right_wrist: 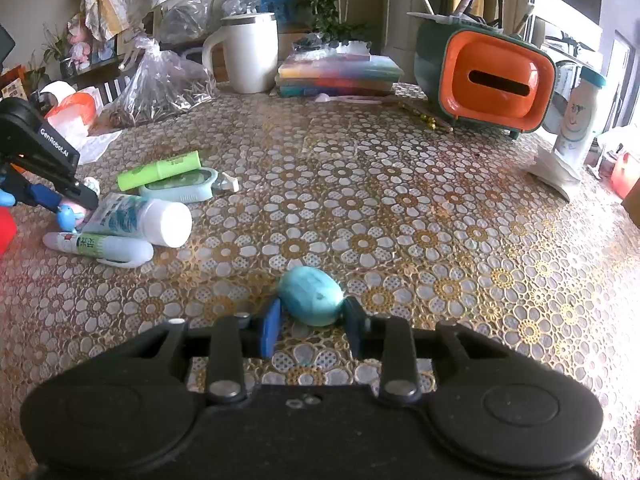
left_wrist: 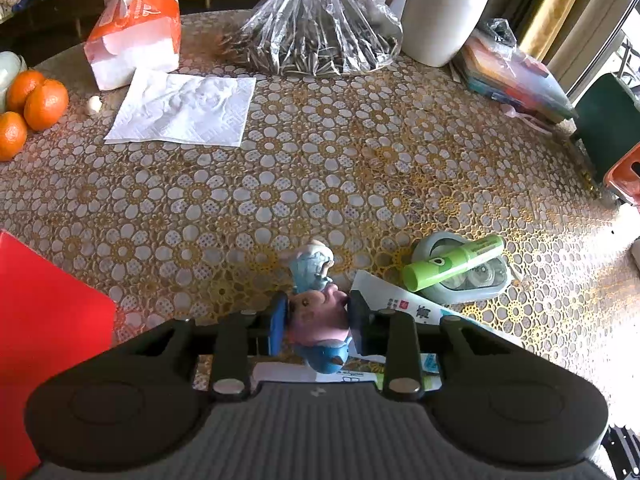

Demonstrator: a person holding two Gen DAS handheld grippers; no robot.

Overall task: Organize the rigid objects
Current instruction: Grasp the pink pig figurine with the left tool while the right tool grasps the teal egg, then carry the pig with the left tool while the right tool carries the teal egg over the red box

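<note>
My left gripper (left_wrist: 318,316) is shut on a small pink and blue toy figure (left_wrist: 318,304), held low over the flowered tablecloth (left_wrist: 280,180); it also shows at the left of the right wrist view (right_wrist: 68,204). My right gripper (right_wrist: 312,320) is shut on a teal egg-shaped object (right_wrist: 312,295) just above the cloth. A green tube (left_wrist: 452,262) lies across a pale green case (left_wrist: 460,276). A white bottle (right_wrist: 140,220) and a white tube (right_wrist: 98,248) lie beside the left gripper.
A red box (left_wrist: 44,340) is at the left. Oranges (left_wrist: 32,108), a tissue pack (left_wrist: 132,32), a napkin (left_wrist: 184,110), a seed bag (left_wrist: 320,36), a white mug (left_wrist: 444,12) and stacked books (right_wrist: 340,72) line the back. An orange-green holder (right_wrist: 488,80) stands right.
</note>
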